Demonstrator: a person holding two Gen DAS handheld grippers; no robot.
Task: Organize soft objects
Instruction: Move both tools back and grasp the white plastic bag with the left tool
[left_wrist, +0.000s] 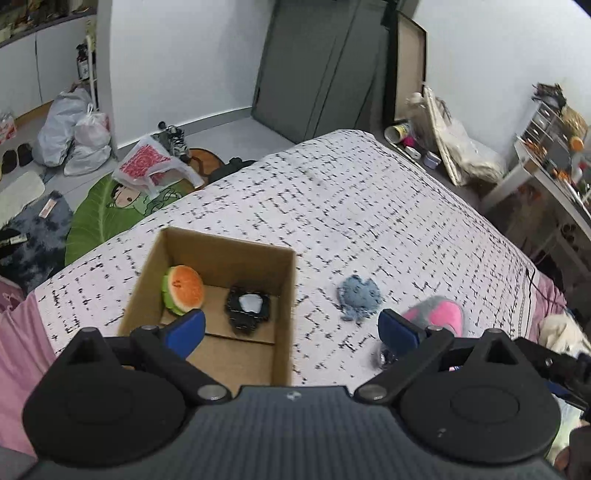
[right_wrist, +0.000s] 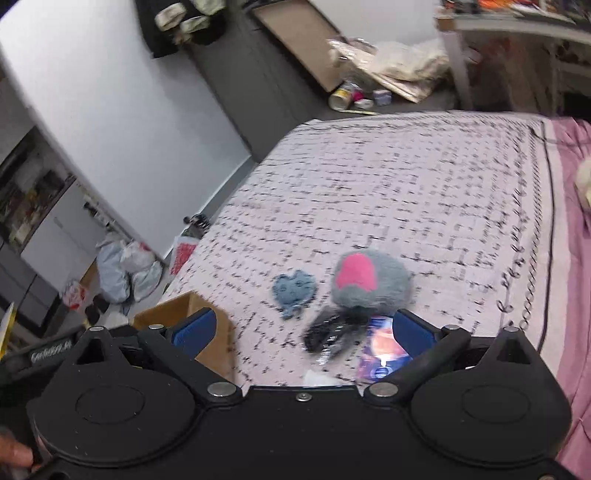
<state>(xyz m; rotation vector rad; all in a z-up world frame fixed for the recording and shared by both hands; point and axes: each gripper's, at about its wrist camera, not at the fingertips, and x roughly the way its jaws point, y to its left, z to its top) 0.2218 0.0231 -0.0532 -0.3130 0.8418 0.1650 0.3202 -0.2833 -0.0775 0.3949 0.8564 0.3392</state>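
A cardboard box (left_wrist: 288, 295) stands on the patterned bed and holds an orange-and-green round plush (left_wrist: 183, 290) and a black-and-white soft item (left_wrist: 248, 306). Its corner shows in the right wrist view (right_wrist: 184, 306). On the bed to its right lie a blue knitted heart (left_wrist: 360, 295) (right_wrist: 294, 290) and a grey-and-pink plush (left_wrist: 437, 312) (right_wrist: 369, 282). A black glossy item (right_wrist: 328, 334) and a blue packet (right_wrist: 384, 350) lie just in front of the plush. My left gripper (left_wrist: 291, 330) is open and empty above the box's near right side. My right gripper (right_wrist: 304, 332) is open and empty above the black item.
The bed cover (left_wrist: 369, 206) ends at a pink sheet (right_wrist: 576, 258) on the right. Bags (left_wrist: 77, 133), a green mat (left_wrist: 107, 210) and shoes lie on the floor to the left. Clutter and a desk (left_wrist: 546, 173) stand at the far right.
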